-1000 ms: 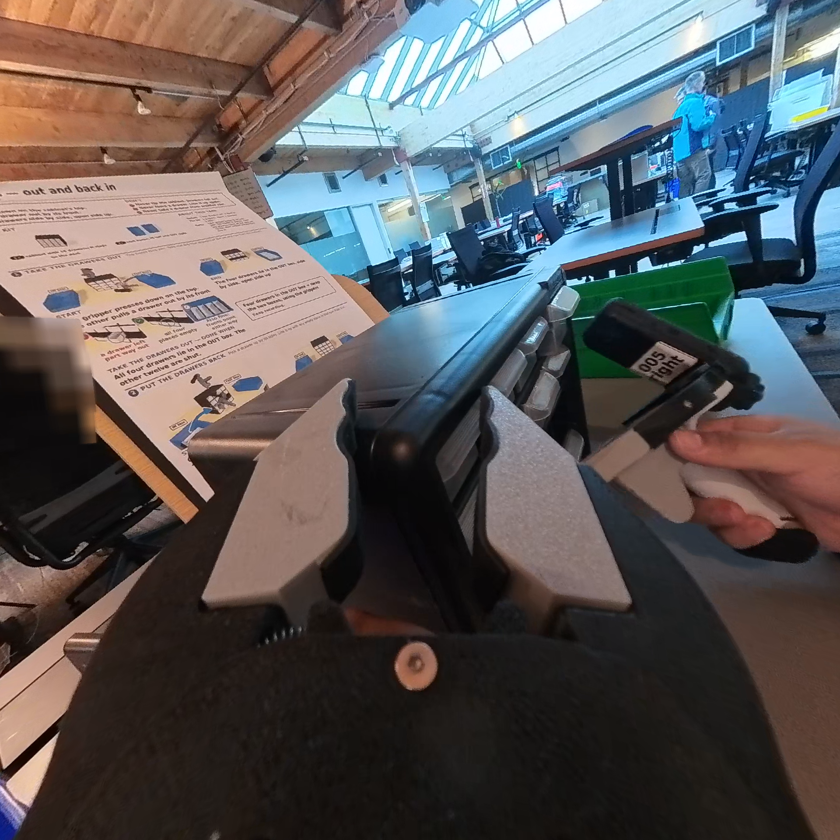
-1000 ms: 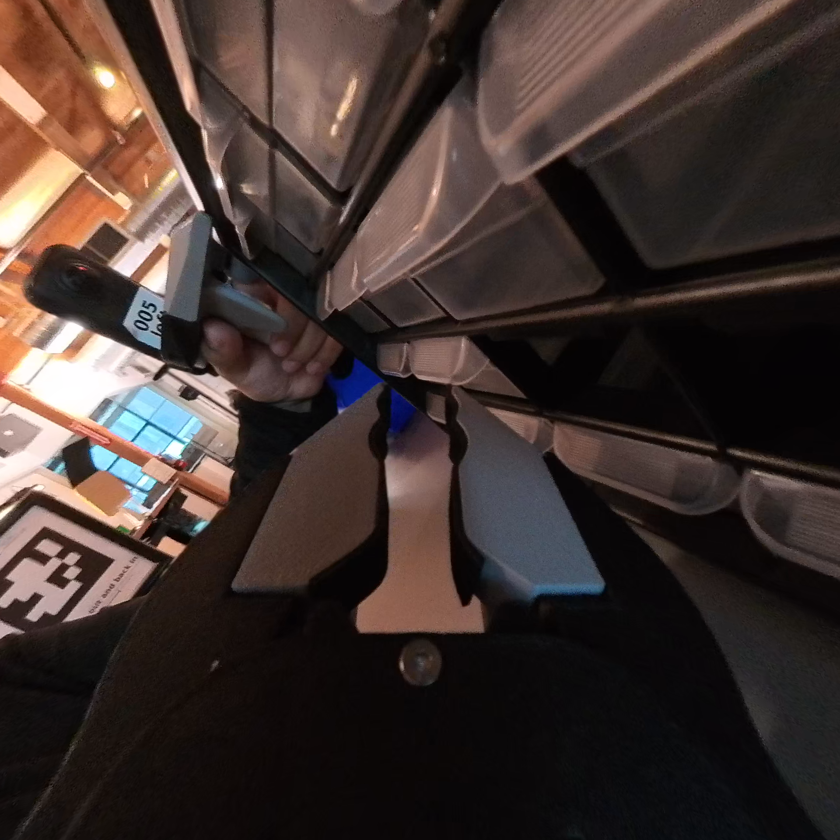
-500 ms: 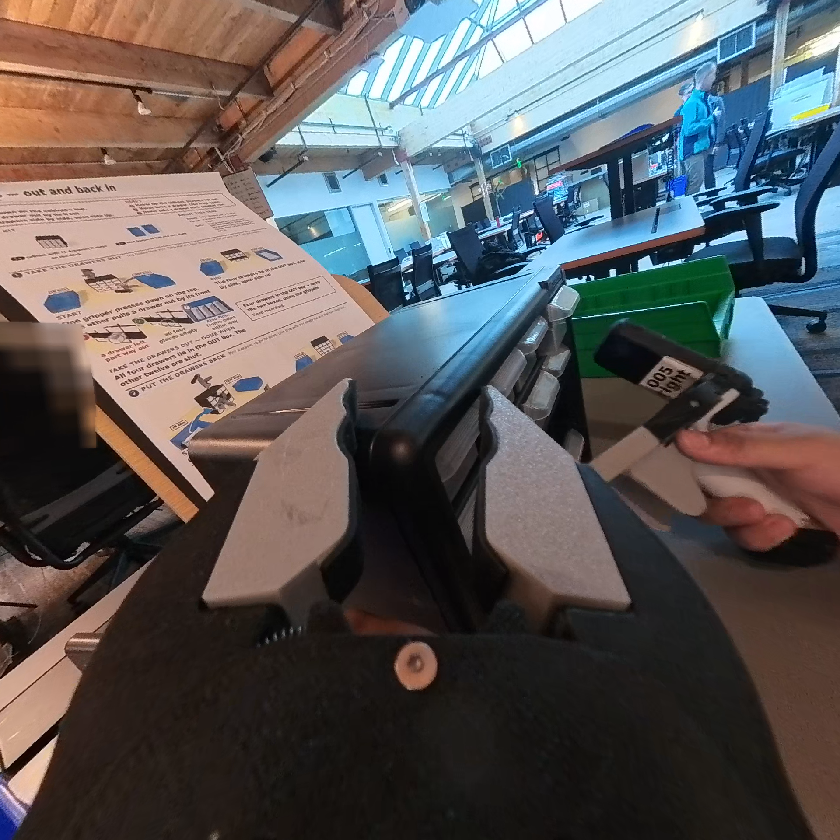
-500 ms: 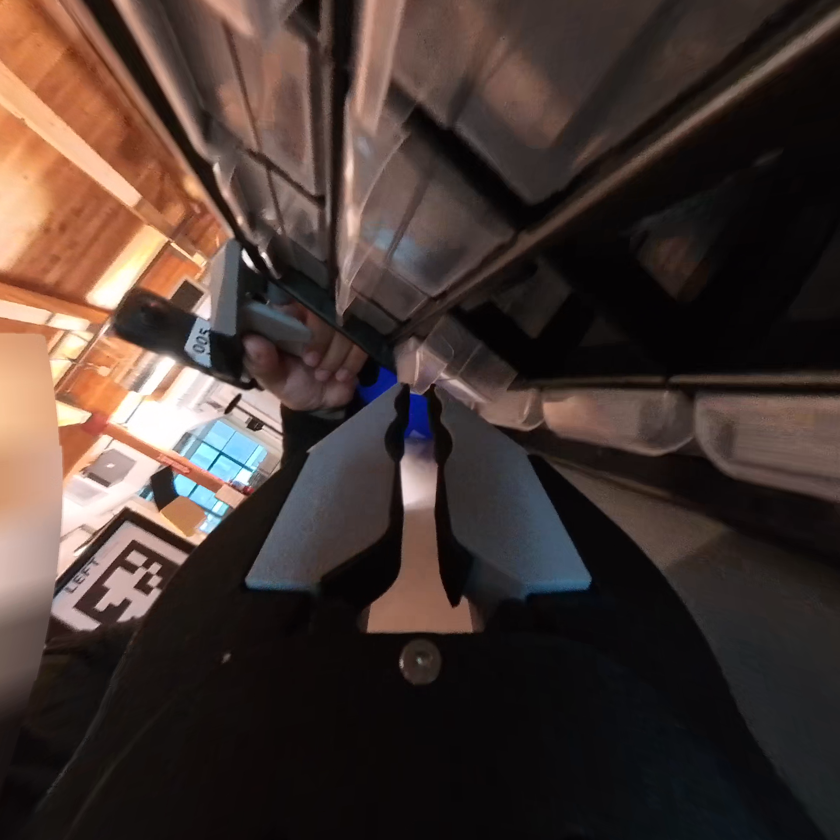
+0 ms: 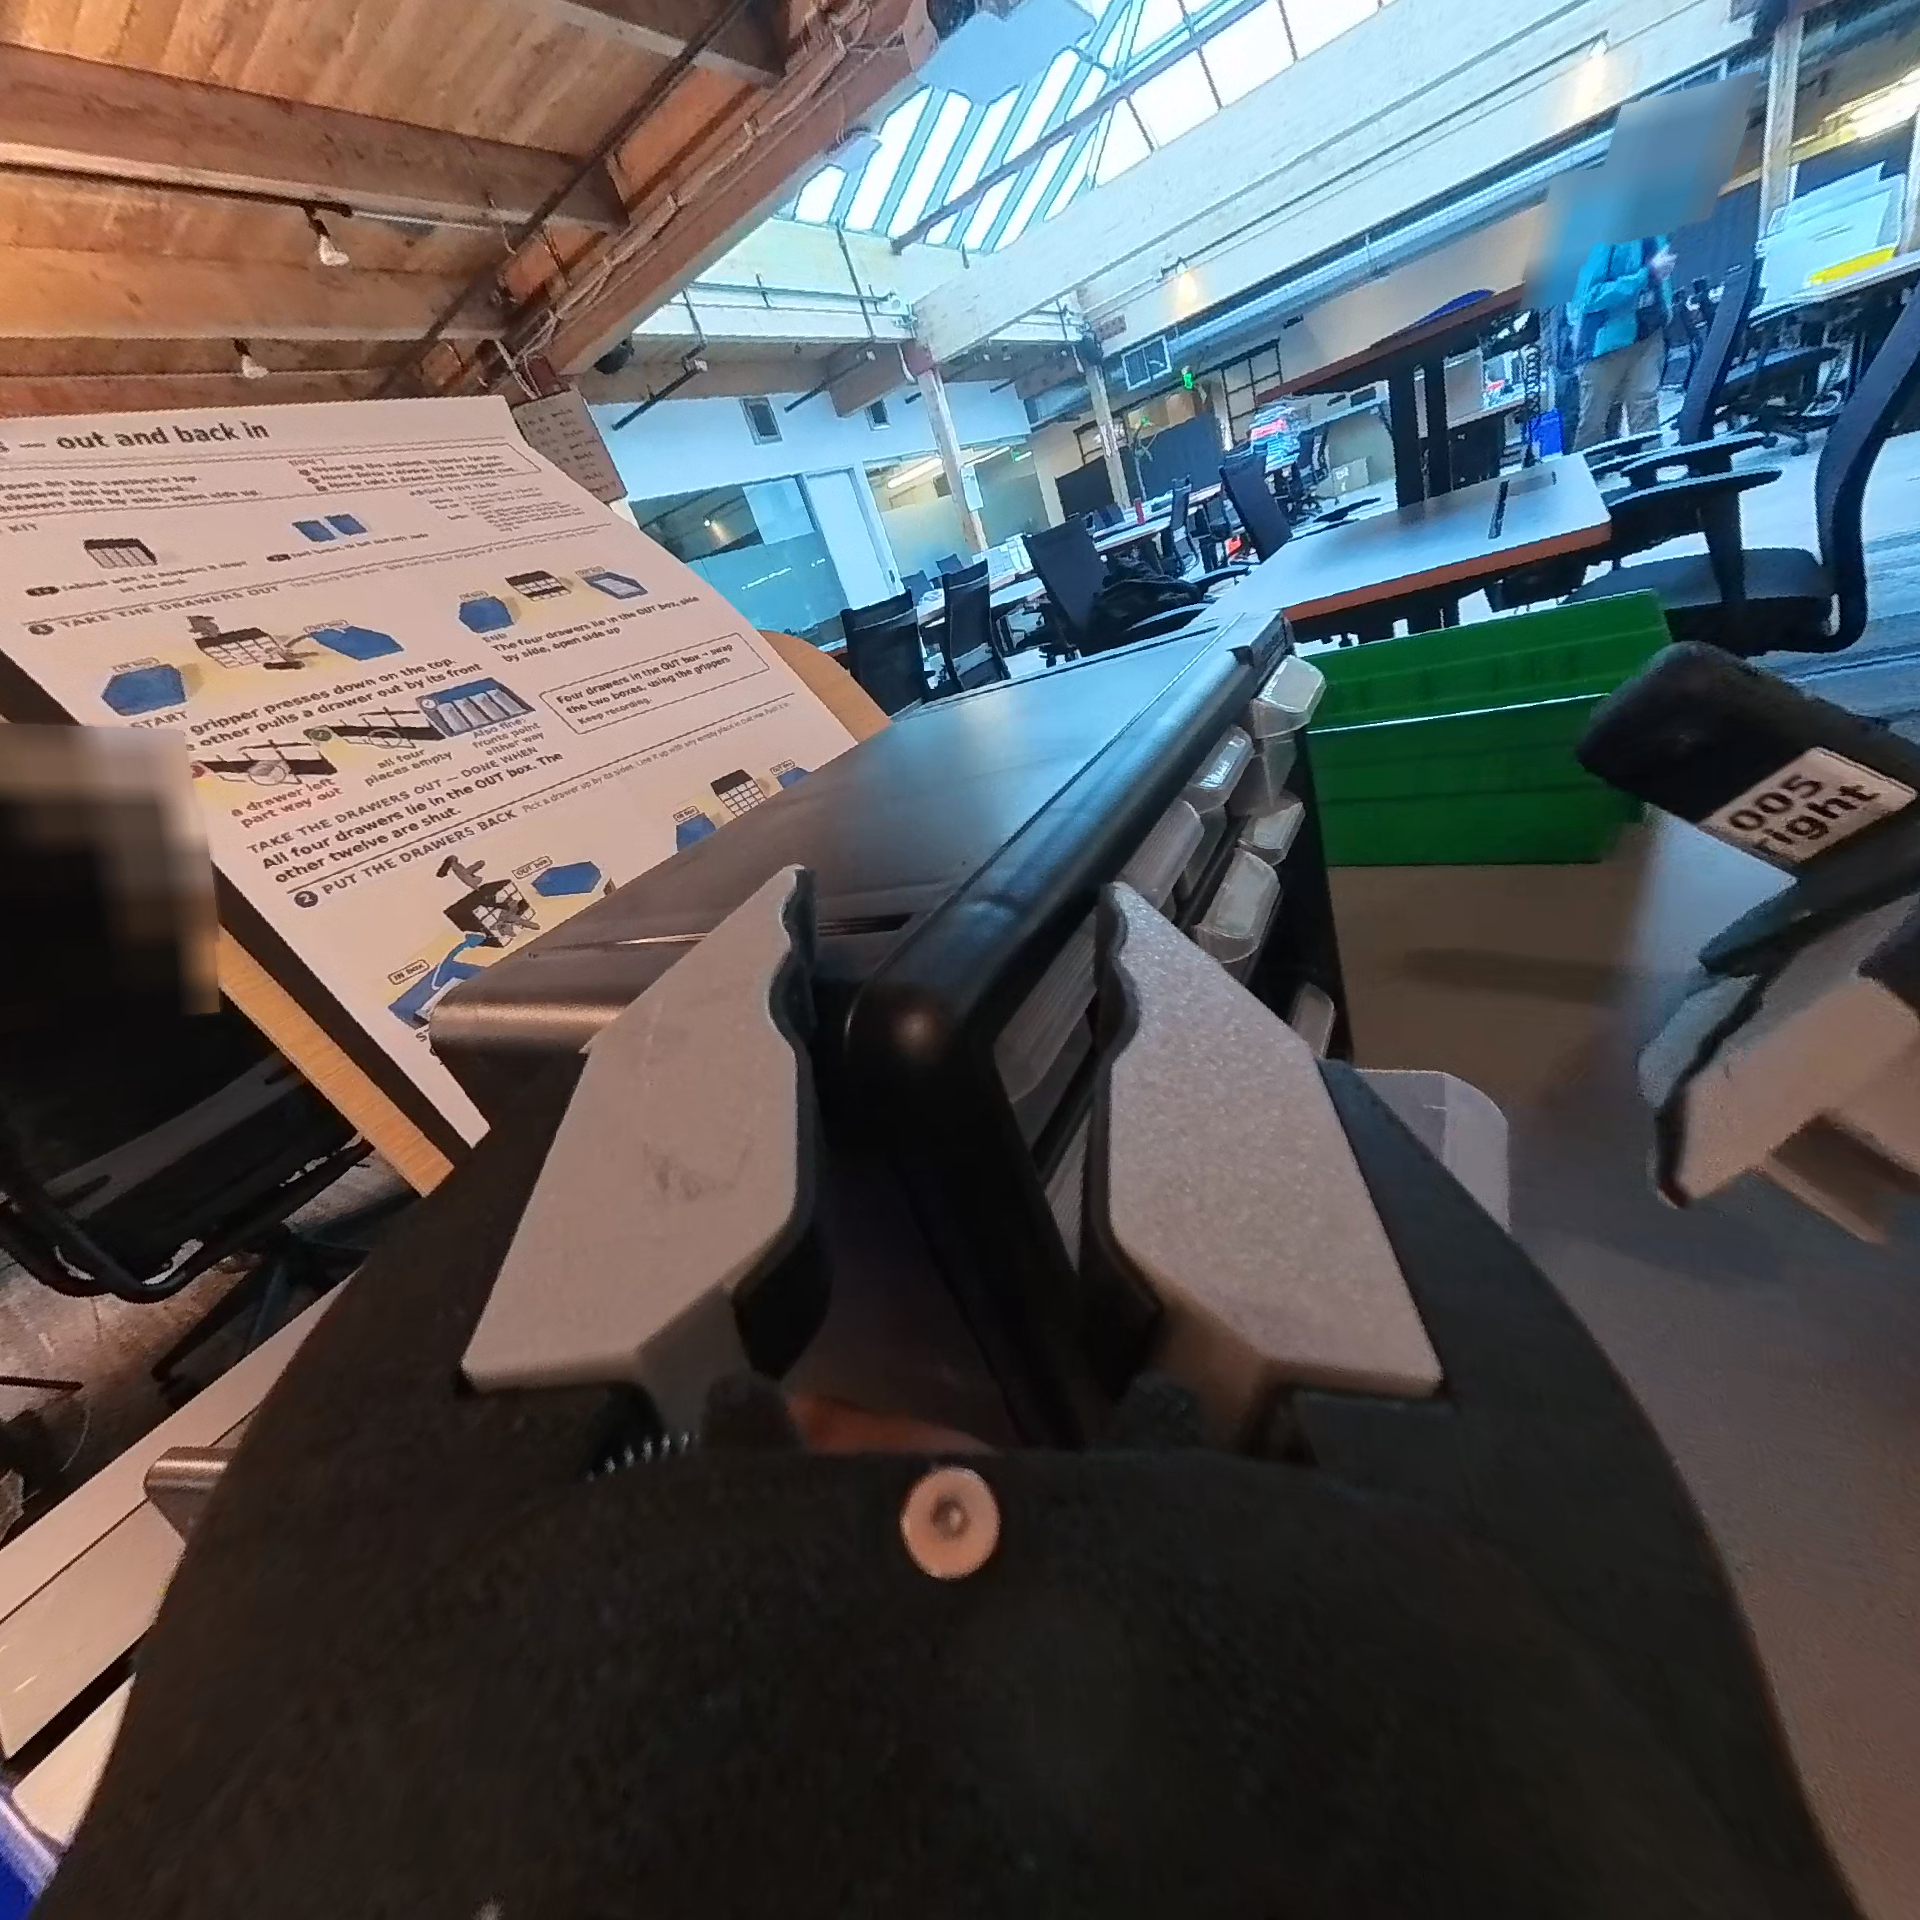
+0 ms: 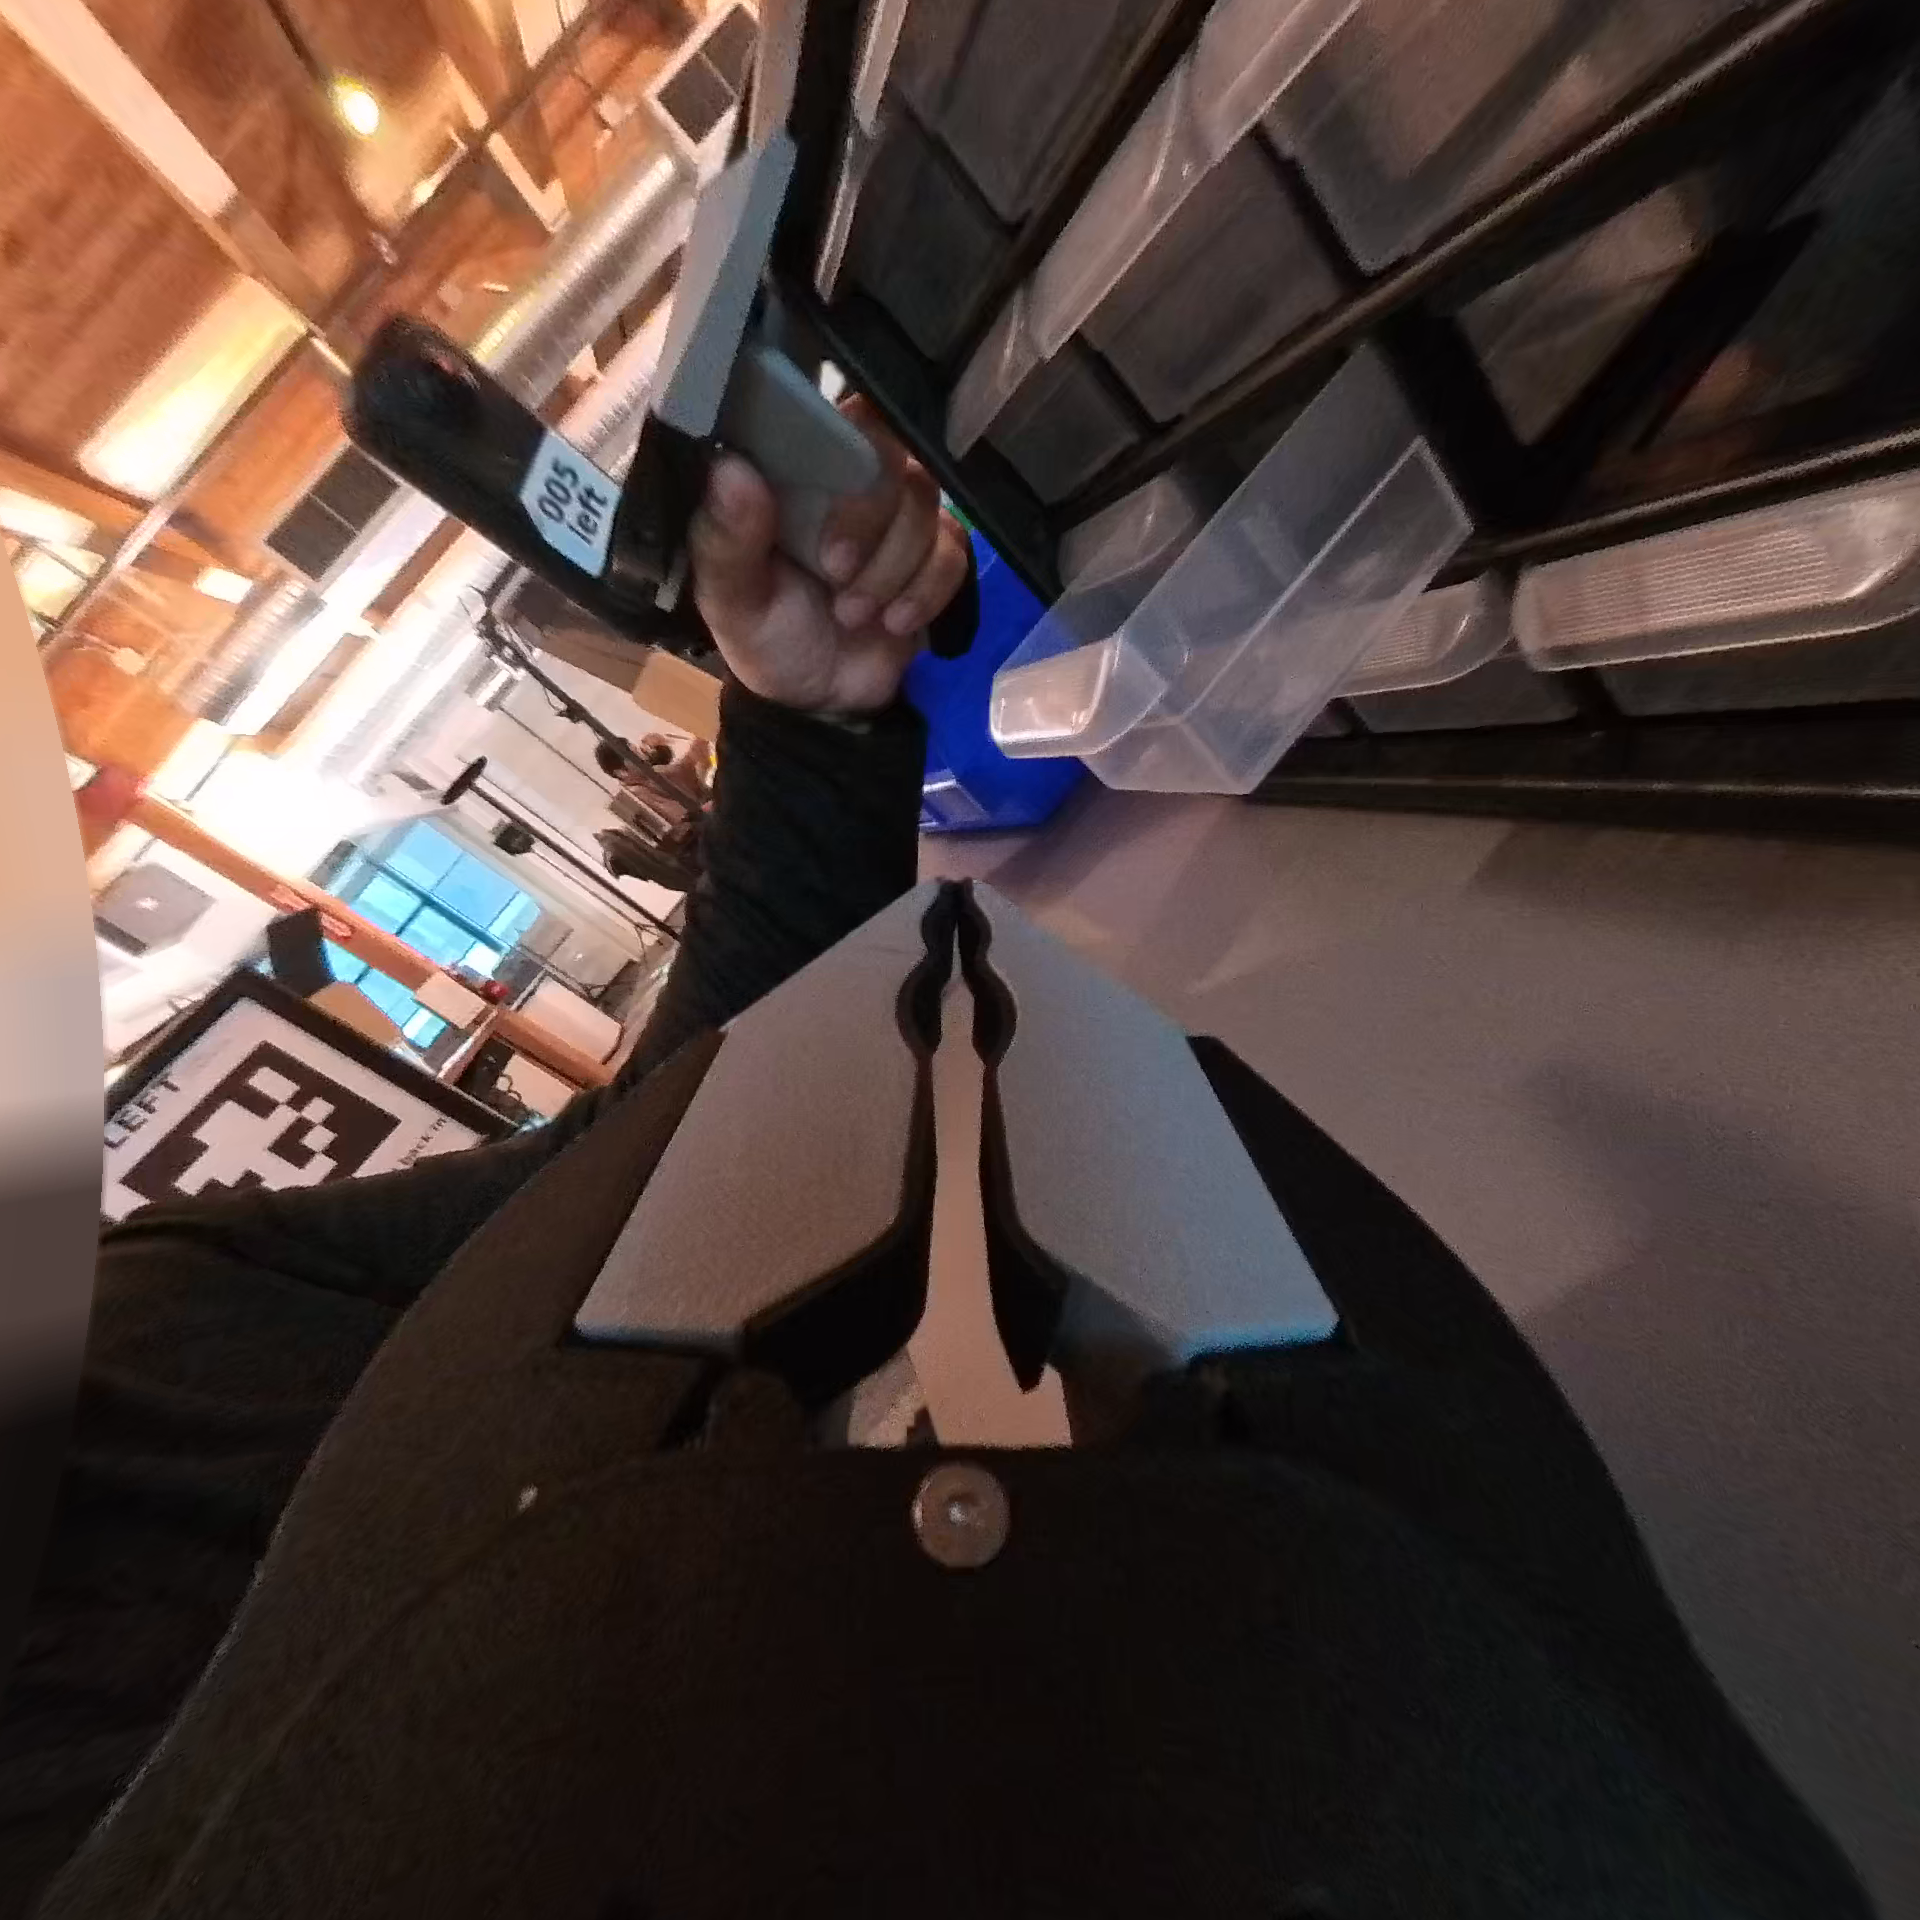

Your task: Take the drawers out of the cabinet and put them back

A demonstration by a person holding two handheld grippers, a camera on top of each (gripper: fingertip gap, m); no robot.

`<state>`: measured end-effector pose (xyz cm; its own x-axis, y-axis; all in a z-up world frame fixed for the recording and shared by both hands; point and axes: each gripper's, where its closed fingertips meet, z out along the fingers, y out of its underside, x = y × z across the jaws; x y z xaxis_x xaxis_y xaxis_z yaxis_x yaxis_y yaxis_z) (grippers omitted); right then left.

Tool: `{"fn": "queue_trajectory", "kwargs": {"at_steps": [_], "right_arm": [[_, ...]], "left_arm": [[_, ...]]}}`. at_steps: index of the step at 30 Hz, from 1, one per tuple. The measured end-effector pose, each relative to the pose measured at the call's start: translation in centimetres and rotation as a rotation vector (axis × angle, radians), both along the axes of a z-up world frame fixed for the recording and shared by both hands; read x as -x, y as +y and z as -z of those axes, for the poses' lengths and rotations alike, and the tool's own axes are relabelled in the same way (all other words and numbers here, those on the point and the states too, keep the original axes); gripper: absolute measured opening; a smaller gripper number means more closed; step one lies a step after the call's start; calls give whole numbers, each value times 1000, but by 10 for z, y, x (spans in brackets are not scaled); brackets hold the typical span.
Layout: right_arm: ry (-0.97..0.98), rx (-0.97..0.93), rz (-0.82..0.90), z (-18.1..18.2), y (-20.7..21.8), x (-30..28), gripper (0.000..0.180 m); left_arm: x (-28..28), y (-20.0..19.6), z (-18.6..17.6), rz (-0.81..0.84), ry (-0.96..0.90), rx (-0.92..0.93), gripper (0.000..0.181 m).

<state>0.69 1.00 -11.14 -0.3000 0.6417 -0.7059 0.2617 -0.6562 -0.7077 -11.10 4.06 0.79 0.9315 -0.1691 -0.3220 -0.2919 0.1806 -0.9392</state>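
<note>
Over the cabinet corner, left tongs clamp its top edge.
Right tongs clenched empty; one clear drawer juts out.

Left camera close along cabinet top; right low, tilted, facing its drawers.

Daylight pours through the skylight, leaving the left wrist view bright and sharp. The right wrist view is dimmer, warm, motion-blurred, with the cabinet in shadow. Fisheye bends both edges.
</note>
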Motion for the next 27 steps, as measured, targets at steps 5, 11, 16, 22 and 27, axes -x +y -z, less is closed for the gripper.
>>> {"fn": "queue_trajectory", "kwargs": {"at_steps": [5,11,16,22,27], "right_arm": [[-35,-36,69,2,21,8,31],[-113,-780,43,-2,21,6,60],[-171,-1251,-102,3,26,11,63],[-235,-1722,-180,20,44,33,65],[-248,-1995,-98,16,67,51,54]], "left_arm": [[0,0,0,-1,1,1,52],[0,0,0,-2,2,4,52],[0,0,0,-4,3,4,53],[0,0,0,-1,1,1,52],[0,0,0,-1,1,2,52]]}}
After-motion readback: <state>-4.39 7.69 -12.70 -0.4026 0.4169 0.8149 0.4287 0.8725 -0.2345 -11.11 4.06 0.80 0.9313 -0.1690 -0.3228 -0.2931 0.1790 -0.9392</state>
